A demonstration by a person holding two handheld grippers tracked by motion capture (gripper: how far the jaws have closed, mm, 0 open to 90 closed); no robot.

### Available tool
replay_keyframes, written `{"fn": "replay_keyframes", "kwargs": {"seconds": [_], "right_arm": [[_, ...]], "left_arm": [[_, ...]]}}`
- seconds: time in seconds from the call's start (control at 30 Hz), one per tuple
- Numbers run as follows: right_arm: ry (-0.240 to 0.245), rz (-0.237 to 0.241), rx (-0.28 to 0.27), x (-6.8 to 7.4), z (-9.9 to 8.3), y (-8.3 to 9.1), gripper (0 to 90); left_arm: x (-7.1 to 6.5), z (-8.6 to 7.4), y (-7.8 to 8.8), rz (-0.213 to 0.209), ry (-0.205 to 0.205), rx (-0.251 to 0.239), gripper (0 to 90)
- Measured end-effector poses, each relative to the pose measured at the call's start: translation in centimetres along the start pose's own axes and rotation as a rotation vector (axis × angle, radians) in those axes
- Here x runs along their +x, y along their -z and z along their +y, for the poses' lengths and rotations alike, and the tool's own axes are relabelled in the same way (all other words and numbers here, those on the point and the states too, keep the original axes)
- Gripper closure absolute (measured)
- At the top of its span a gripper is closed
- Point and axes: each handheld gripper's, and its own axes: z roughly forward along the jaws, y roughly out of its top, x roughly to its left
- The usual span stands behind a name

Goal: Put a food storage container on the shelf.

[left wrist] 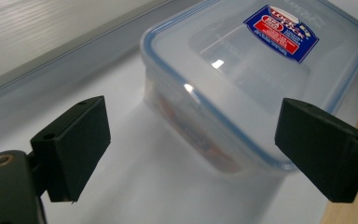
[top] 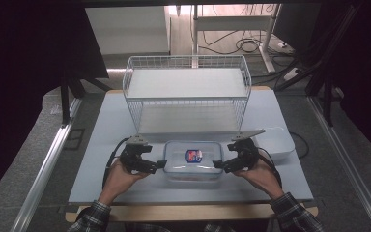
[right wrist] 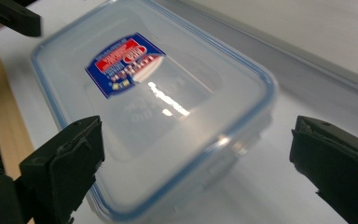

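A clear plastic food box (top: pixel 193 162) with a blue-rimmed lid and a red and blue label sits near the front middle of the pale table (top: pixel 101 159). My left gripper (top: pixel 160 165) is at the box's left end and my right gripper (top: pixel 218 165) at its right end. In the left gripper view the box (left wrist: pixel 261 70) lies ahead of my left gripper (left wrist: pixel 196 149), whose jaws stand wide apart and clear of it. The right gripper view has the box (right wrist: pixel 158 107) reaching between the spread jaws of my right gripper (right wrist: pixel 198 168), with no pad touching it.
A white wire rack (top: pixel 186 92) with two shelves stands behind the box. A white rectangular tub (top: pixel 278 142) sits at the right, just behind my right hand. The table's wooden front edge (top: pixel 193 211) runs close below both hands.
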Motion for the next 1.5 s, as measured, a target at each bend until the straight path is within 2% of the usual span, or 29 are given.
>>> {"fn": "replay_keyframes", "kwargs": {"seconds": [0.03,0.07,0.13,0.17,0.2,0.33,0.37,0.4,0.43,0.47,0.5,0.57,0.6,0.63,0.7,0.73,0.77,0.8,0.83,0.87,0.9,1.03,1.07,1.13,1.23,1.37,1.5], "right_arm": [[0.000,0.000,0.000,0.0,0.0,0.0,4.2],[-0.018,0.008,0.008,0.0,0.2,-0.5,6.3],[-0.023,-0.002,0.023,-0.1,0.2,-0.9,7.4],[-0.023,-0.002,0.023,-0.1,0.2,-0.9,7.4],[-0.044,0.015,0.040,-0.3,0.0,-1.3,7.6],[-0.112,0.073,0.047,-0.9,-0.6,-1.8,5.8],[-0.133,0.096,0.054,-1.1,-0.7,-1.9,6.0],[-0.154,0.125,0.060,-1.3,-0.8,-2.1,6.4],[-0.154,0.125,0.060,-1.3,-0.8,-2.1,6.4],[-0.180,0.159,0.073,-1.4,-1.0,-2.5,5.0],[-0.190,0.160,0.078,-1.4,-1.1,-2.5,6.2],[-0.195,0.160,0.081,-1.3,-1.0,-2.4,8.3],[-0.226,0.167,0.091,-1.4,-1.1,-2.1,12.7],[-0.237,0.174,0.091,-1.4,-1.2,-1.9,14.7],[-0.241,0.184,0.099,-1.2,-1.3,-1.6,18.4],[-0.239,0.187,0.099,-1.1,-1.4,-1.3,20.8],[-0.241,0.183,0.094,-1.0,-1.4,-1.0,25.2],[-0.253,0.184,0.078,-1.1,-1.5,-0.7,30.3],[-0.253,0.184,0.078,-1.1,-1.5,-0.7,30.3],[-0.266,0.195,0.044,-1.2,-1.7,0.1,40.6],[-0.269,0.198,0.033,-1.3,-1.8,0.4,43.2],[-0.290,0.188,0.022,-1.0,-1.9,0.7,45.2],[-0.294,0.180,0.014,-0.9,-1.9,0.8,46.8],[-0.308,0.172,-0.015,-0.7,-1.9,1.1,49.9],[-0.284,0.136,-0.042,-0.3,-1.7,1.2,51.0],[-0.257,0.119,-0.057,-0.1,-1.6,1.1,51.3],[-0.240,0.122,-0.072,-0.3,-1.4,1.1,51.3]], "left_arm": [[0.0,0.0,0.0,0.000,0.000,0.000,10.3],[0.1,0.3,-0.8,-0.023,0.001,0.022,9.9],[0.4,0.3,-1.6,-0.069,0.024,0.030,8.2],[0.4,0.3,-1.6,-0.069,0.024,0.030,6.8],[0.8,0.3,-2.3,-0.124,0.069,0.036,4.4],[1.4,-0.1,-3.2,-0.218,0.119,0.042,1.6],[1.4,-0.1,-3.2,-0.218,0.119,0.042,1.6],[1.4,-0.3,-4.0,-0.311,0.145,0.065,2.9],[1.4,-0.3,-4.0,-0.311,0.145,0.065,1.0],[1.2,-0.4,-4.1,-0.307,0.171,0.069,0.9],[1.2,-0.4,-4.1,-0.307,0.171,0.069,2.6],[1.0,-0.4,-3.5,-0.296,0.172,0.069,9.7],[0.9,-0.8,-2.9,-0.298,0.194,0.070,12.7],[0.9,-1.0,-2.7,-0.303,0.218,0.059,15.9],[1.2,-1.4,-2.1,-0.315,0.251,0.038,24.6],[1.2,-1.4,-2.1,-0.315,0.251,0.038,27.5],[1.1,-1.5,-1.9,-0.317,0.245,0.038,29.8],[0.9,-1.7,-1.2,-0.311,0.271,0.015,34.3],[0.9,-1.7,-1.2,-0.311,0.271,0.015,38.4],[0.7,-2.0,-0.6,-0.311,0.283,-0.006,42.6],[0.6,-2.1,-0.5,-0.311,0.290,-0.015,44.8],[0.4,-2.2,-0.4,-0.301,0.303,-0.026,47.0],[0.4,-2.2,-0.2,-0.297,0.321,-0.047,48.7],[0.4,-2.2,-0.1,-0.289,0.315,-0.055,51.4],[-0.1,-1.8,0.2,-0.229,0.279,-0.072,52.5],[0.1,-1.8,0.3,-0.227,0.283,-0.081,53.1],[0.1,-1.3,0.7,-0.209,0.257,-0.092,53.2]]}}
